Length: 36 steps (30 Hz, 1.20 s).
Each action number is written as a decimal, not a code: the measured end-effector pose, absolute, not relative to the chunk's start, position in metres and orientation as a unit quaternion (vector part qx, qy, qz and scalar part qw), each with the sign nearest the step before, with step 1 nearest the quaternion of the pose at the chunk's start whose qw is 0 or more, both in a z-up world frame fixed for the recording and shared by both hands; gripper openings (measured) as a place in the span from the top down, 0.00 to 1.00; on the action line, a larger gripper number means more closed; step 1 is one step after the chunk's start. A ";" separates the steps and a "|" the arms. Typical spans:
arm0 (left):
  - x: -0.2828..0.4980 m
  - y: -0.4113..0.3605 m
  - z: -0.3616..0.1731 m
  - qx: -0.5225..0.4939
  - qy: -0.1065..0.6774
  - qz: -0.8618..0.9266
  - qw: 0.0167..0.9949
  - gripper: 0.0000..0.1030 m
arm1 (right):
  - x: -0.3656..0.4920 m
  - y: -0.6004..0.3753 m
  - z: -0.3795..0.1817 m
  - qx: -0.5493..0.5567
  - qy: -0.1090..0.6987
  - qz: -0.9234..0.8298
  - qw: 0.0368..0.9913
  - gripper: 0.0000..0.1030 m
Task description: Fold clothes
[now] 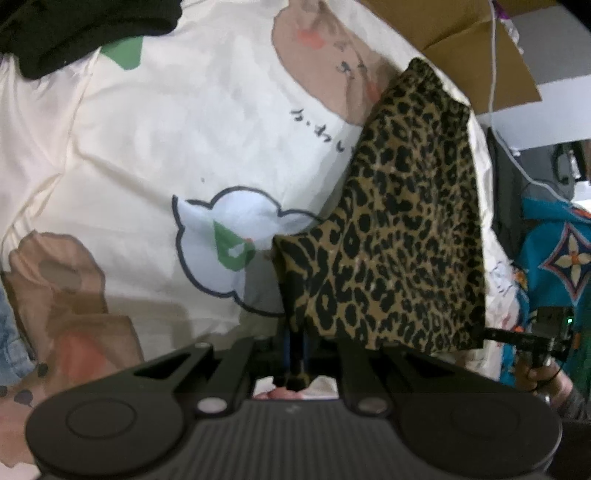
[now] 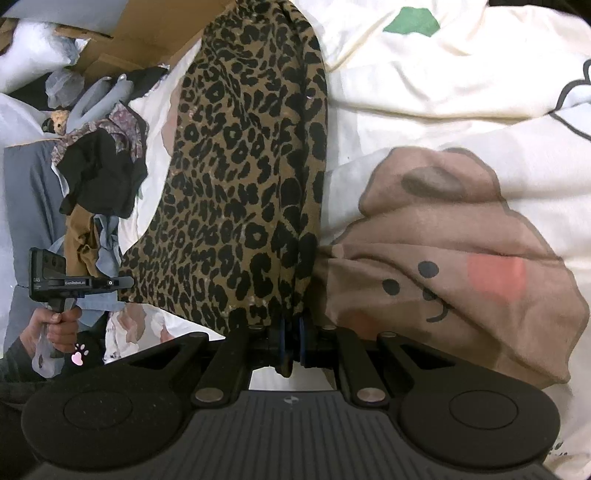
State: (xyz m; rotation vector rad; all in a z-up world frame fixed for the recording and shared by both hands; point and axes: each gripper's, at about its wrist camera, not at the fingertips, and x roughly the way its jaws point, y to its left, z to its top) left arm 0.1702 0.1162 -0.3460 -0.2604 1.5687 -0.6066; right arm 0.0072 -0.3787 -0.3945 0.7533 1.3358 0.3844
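Observation:
A leopard-print garment (image 1: 402,236) hangs stretched between my two grippers above a cream cartoon-print bedsheet (image 1: 147,140). My left gripper (image 1: 295,354) is shut on the garment's near corner, the fabric rising up and to the right from the jaws. In the right wrist view the same garment (image 2: 243,173) runs up from my right gripper (image 2: 291,332), which is shut on its lower edge. The right gripper (image 1: 532,339) shows at the right of the left wrist view. The left gripper (image 2: 122,282), held by a hand (image 2: 61,326), sits at the left edge of the garment.
A pile of mixed clothes (image 2: 99,162) lies left of the garment, with cardboard (image 2: 147,40) behind it. Dark clothing (image 1: 74,29) lies at the sheet's top left. A teal patterned sleeve (image 1: 561,258) is at the right. A brown cartoon face (image 2: 454,266) is printed on the sheet.

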 end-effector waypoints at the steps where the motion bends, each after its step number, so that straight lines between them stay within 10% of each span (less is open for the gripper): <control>1: 0.170 0.117 -0.344 -0.116 0.692 -0.269 0.659 0.94 | 0.007 -0.379 -0.393 0.340 0.599 0.174 0.704 0.96; 17: 0.166 0.110 -0.355 -0.097 0.707 -0.259 0.651 0.93 | 0.009 -0.387 -0.391 0.336 0.610 0.170 0.697 0.95; 36: 0.222 0.029 -0.326 -0.068 0.637 -0.290 0.711 0.86 | 0.076 -0.408 -0.361 0.285 0.515 0.110 0.801 0.68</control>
